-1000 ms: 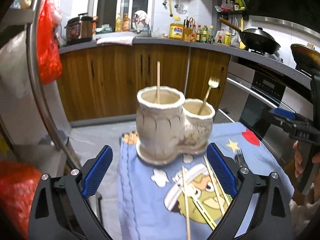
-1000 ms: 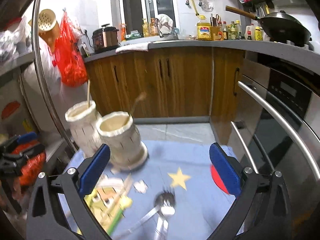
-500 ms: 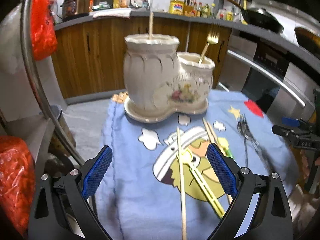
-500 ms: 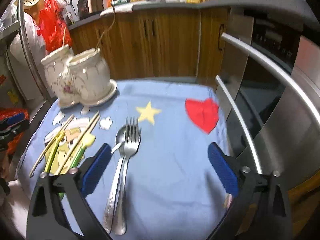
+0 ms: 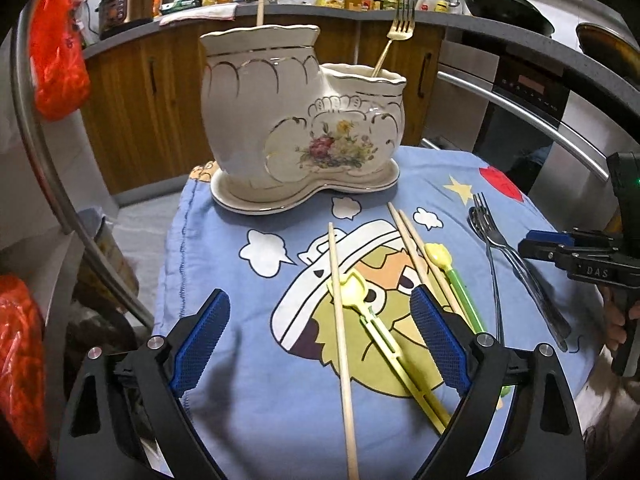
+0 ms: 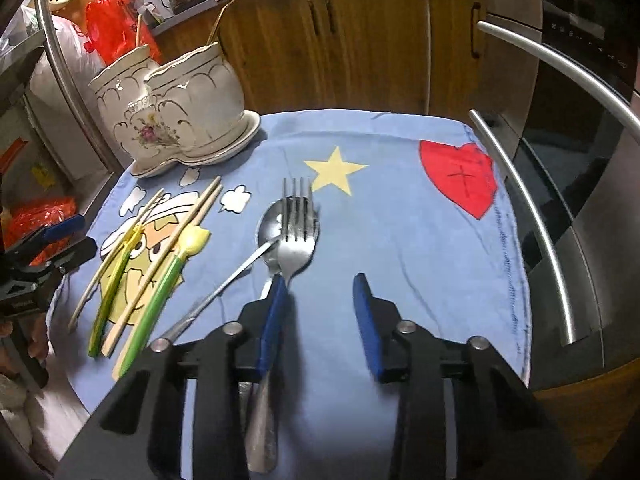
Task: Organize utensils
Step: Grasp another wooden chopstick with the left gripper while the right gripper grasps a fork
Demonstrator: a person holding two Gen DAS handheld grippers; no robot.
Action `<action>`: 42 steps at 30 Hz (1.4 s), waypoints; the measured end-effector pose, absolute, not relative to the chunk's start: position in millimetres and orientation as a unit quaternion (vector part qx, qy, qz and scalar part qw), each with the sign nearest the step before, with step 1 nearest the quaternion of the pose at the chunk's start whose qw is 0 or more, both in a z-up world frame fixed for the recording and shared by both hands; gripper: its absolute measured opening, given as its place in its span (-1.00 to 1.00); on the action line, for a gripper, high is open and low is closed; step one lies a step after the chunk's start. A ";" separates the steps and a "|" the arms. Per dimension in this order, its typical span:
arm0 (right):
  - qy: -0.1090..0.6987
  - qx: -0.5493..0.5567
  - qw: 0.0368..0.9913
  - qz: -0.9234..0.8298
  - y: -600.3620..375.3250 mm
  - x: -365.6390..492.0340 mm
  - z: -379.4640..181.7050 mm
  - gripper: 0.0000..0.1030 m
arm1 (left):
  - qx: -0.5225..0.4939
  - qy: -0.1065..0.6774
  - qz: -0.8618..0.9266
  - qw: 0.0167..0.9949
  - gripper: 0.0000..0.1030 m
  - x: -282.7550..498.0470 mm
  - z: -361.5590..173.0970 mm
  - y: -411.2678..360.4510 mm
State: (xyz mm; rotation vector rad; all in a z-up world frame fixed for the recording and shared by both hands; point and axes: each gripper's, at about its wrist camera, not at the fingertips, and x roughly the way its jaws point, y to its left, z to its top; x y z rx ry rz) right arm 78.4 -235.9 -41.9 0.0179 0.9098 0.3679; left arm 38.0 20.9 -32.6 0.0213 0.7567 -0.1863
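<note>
A glossy, scalloped ceramic holder [image 6: 176,112] stands at upper left on the soft blue cloth [image 6: 400,220]. At frame centre a shiny steel fork [image 6: 294,236] lies over a spoon [image 6: 270,222]. The right gripper [image 6: 320,312] is open, its left pad beside the fork's neck; the left gripper [image 5: 320,340] gapes over pale wooden chopsticks [image 5: 342,320].

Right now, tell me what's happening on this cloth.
A person with a gripper in each hand is sorting utensils into a white ceramic holder, which already has a gold fork and one chopstick in it. The right gripper is open, low over the silver fork, its left finger beside the handle, nothing gripped. The left gripper is open above the loose chopsticks and yellow-green tools on the blue cloth.
</note>
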 end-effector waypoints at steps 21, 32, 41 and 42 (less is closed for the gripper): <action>0.468 -0.043 0.863 0.185 -220.2 76.5 -37.2 -0.82 | 0.016 0.408 -0.115 0.906 -0.16 43.1 -47.2 17.5; 0.487 -0.062 0.851 0.184 -209.4 86.2 -43.1 -0.81 | 0.044 0.426 -0.110 0.897 -0.54 48.7 -54.9 6.8; 0.478 -0.015 0.857 0.192 -219.7 87.1 -41.2 -0.89 | 0.037 0.421 -0.107 0.900 -0.90 53.7 -55.5 12.2; 0.472 -0.015 0.860 0.191 -219.7 86.4 -39.5 -0.89 | 0.030 0.419 -0.110 0.901 -0.90 53.5 -54.9 14.0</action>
